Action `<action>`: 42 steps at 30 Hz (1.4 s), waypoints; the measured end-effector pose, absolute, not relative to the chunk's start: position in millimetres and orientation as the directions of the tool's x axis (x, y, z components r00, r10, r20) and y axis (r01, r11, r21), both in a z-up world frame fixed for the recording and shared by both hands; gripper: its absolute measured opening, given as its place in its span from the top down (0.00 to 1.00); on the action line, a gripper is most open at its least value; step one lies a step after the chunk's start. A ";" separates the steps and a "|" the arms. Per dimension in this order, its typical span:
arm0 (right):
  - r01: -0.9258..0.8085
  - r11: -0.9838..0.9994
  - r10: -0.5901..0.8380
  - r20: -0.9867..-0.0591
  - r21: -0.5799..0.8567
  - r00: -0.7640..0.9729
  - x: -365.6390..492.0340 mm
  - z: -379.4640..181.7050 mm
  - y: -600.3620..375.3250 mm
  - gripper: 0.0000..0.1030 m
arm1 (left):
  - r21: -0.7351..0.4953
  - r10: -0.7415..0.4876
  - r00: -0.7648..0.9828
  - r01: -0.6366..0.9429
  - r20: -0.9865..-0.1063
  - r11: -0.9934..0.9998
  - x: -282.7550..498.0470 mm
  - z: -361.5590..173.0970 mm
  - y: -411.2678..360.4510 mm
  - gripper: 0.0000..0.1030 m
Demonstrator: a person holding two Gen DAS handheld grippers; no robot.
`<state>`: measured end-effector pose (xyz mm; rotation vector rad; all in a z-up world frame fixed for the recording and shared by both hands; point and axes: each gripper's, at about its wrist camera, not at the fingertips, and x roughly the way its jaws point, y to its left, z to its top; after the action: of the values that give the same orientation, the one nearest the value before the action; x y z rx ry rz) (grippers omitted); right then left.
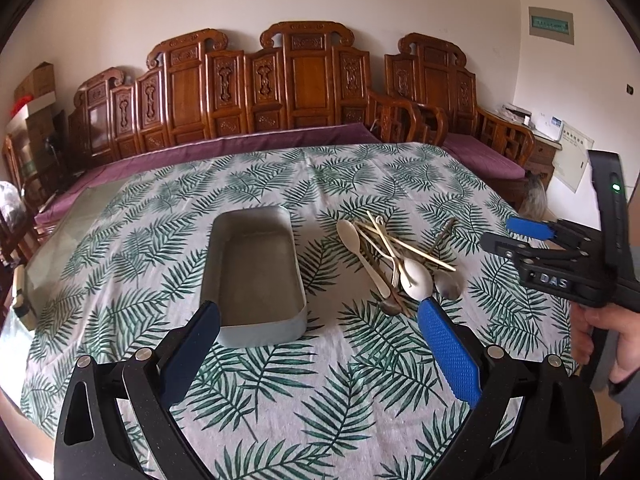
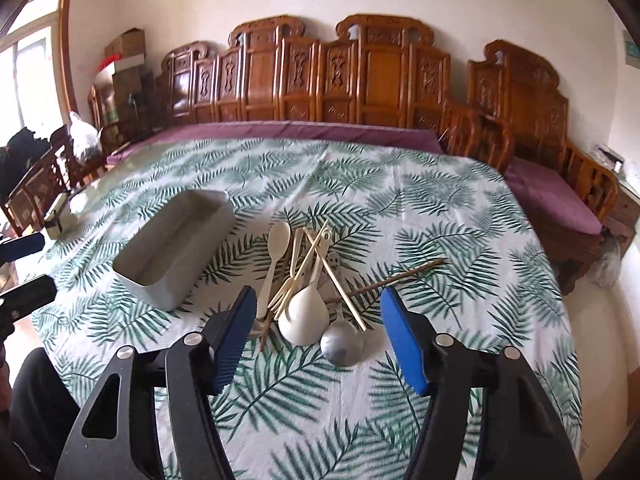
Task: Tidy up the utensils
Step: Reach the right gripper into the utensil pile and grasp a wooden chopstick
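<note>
Heap of spoons, fork and chopsticks (image 2: 308,284) at frame centre on the leaf-print worktop (image 2: 440,216), just beyond the gaping right tongs (image 2: 318,320), grey tray (image 1: 254,276) centre frame ahead of the spread, empty left tongs (image 1: 320,340)

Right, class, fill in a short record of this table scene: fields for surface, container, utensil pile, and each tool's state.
surface: table under a white cloth with green fern print
container: grey rectangular metal tray, nothing inside
utensil pile: cream plastic spoons, cream fork, pale chopsticks, steel spoon, heaped right of the tray
left tool: open, holding nothing
right tool: open, above the pile's near end
</note>
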<state>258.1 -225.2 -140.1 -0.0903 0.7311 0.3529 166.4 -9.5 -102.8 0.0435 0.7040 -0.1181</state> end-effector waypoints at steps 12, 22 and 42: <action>-0.405 0.911 0.306 -0.776 0.072 0.551 346.7 -188.9 -213.4 0.53 | -0.010 -0.121 0.687 0.164 -0.717 0.986 210.3 -125.3 -22.4 0.07; -0.424 0.900 0.315 -0.827 0.104 0.465 392.7 -221.4 -206.5 0.66 | -0.028 -0.130 0.646 0.166 -0.752 0.986 241.3 -138.0 -23.0 0.07; -0.404 0.910 0.285 -0.851 0.096 0.440 378.2 -223.3 -218.7 0.94 | -0.012 -0.127 0.601 0.192 -0.789 0.981 266.1 -160.4 -45.9 0.16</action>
<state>378.2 -218.7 -223.3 -0.1280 1.0298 0.4292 266.1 -45.9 -160.4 0.0771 0.9073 -0.1854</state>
